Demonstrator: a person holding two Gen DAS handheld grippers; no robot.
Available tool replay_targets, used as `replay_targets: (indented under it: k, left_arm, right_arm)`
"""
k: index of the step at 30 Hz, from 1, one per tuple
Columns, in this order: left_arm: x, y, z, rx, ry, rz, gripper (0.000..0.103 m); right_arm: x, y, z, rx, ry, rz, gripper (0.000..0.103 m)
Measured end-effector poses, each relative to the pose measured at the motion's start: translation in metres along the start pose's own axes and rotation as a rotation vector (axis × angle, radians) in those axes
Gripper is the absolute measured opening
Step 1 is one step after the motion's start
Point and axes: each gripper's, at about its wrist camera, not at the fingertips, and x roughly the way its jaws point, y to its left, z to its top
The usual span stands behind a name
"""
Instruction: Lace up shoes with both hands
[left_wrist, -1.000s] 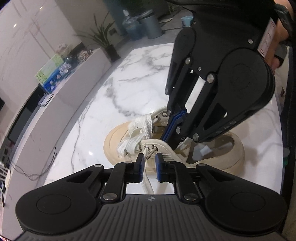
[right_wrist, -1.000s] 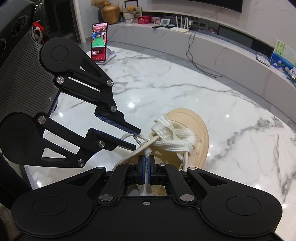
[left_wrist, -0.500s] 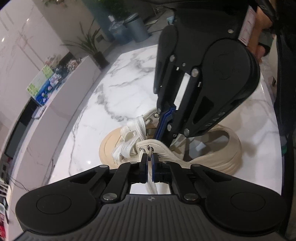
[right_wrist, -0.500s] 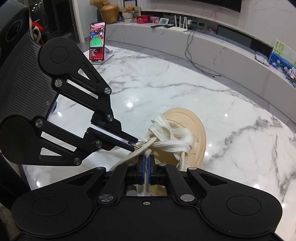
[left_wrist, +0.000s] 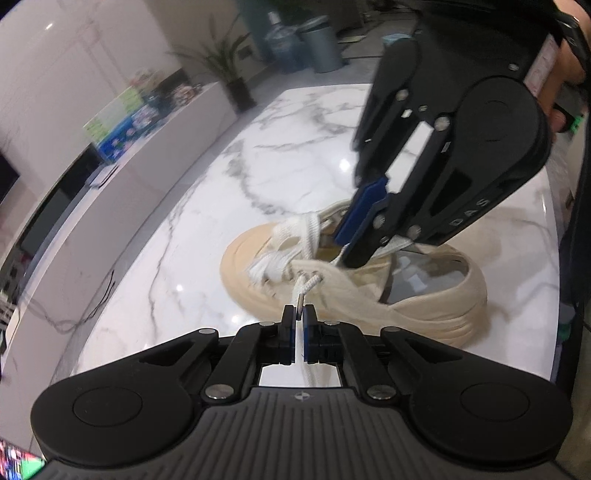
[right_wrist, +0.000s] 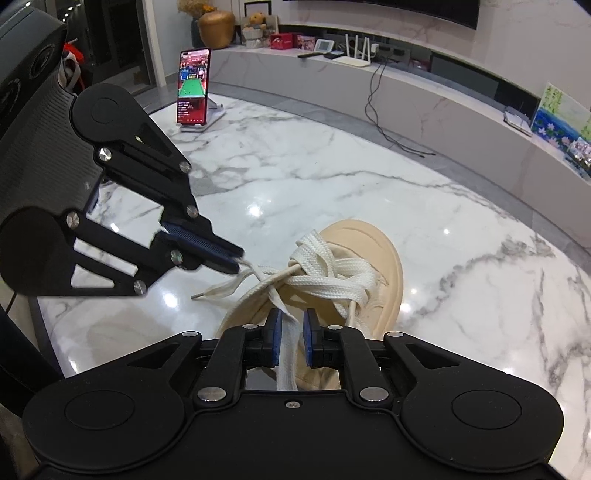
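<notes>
Lace (left_wrist: 305, 285) drawn out through eyelet since earlier frame, pinched in left gripper (left_wrist: 300, 318). Right gripper (right_wrist: 292, 325) jaws just parted, lace released. Lower crossings on shoe (left_wrist: 424, 306) done; upper eyelets, tying left.

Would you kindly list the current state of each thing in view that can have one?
left gripper: shut on the lace end, near its metal tip.
right gripper: jaws just opened; lace lies loose between them.
lace: white, partly threaded, crossed over the tongue, untied.
shoe: beige, upright on the marble table, not fully laced.
phone: propped upright on a stand, screen lit.
</notes>
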Motion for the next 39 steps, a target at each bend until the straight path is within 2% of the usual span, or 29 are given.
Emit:
replay_targets:
  k: [3, 8, 15, 23, 24, 26, 27, 28, 31, 39]
  left_arm:
    - [-0.011, 0.003, -0.006, -0.045, 0.005, 0.026, 0.002]
    - [-0.035, 0.005, -0.020, -0.104, -0.001, 0.049, 0.002]
    - [-0.062, -0.001, -0.054, -0.129, 0.037, 0.023, 0.002]
    - [-0.067, -0.003, -0.084, -0.154, 0.069, 0.004, 0.003]
    - [-0.065, -0.004, -0.084, -0.145, 0.069, 0.010, 0.005]
    - [-0.064, -0.008, -0.080, -0.094, 0.056, 0.050, 0.020]
    - [-0.064, -0.010, -0.077, -0.070, 0.049, 0.068, 0.035]
    - [-0.063, -0.013, -0.073, -0.047, 0.040, 0.087, 0.042]
    - [-0.065, -0.019, -0.057, 0.009, 0.005, 0.094, 0.042]
    - [-0.046, -0.013, -0.024, -0.013, -0.041, 0.046, 0.042]
  right_arm:
    - [-0.003, 0.004, 0.001, -0.021, 0.004, -0.019, 0.014]
    - [-0.013, 0.010, 0.001, -0.061, 0.007, -0.067, 0.024]
    - [-0.022, 0.010, 0.010, -0.046, -0.018, -0.075, 0.025]
    - [-0.011, 0.031, 0.032, -0.077, -0.014, -0.066, 0.025]
    - [-0.009, 0.033, 0.035, -0.075, -0.015, -0.066, 0.025]
    - [-0.007, 0.033, 0.036, -0.073, -0.013, -0.069, 0.025]
    - [-0.006, 0.033, 0.036, -0.071, -0.009, -0.070, 0.025]
    - [-0.005, 0.033, 0.035, -0.069, -0.006, -0.071, 0.025]
    - [-0.002, 0.032, 0.033, -0.069, 0.009, -0.075, 0.025]
    - [-0.005, 0.028, 0.029, -0.073, 0.025, -0.083, 0.025]
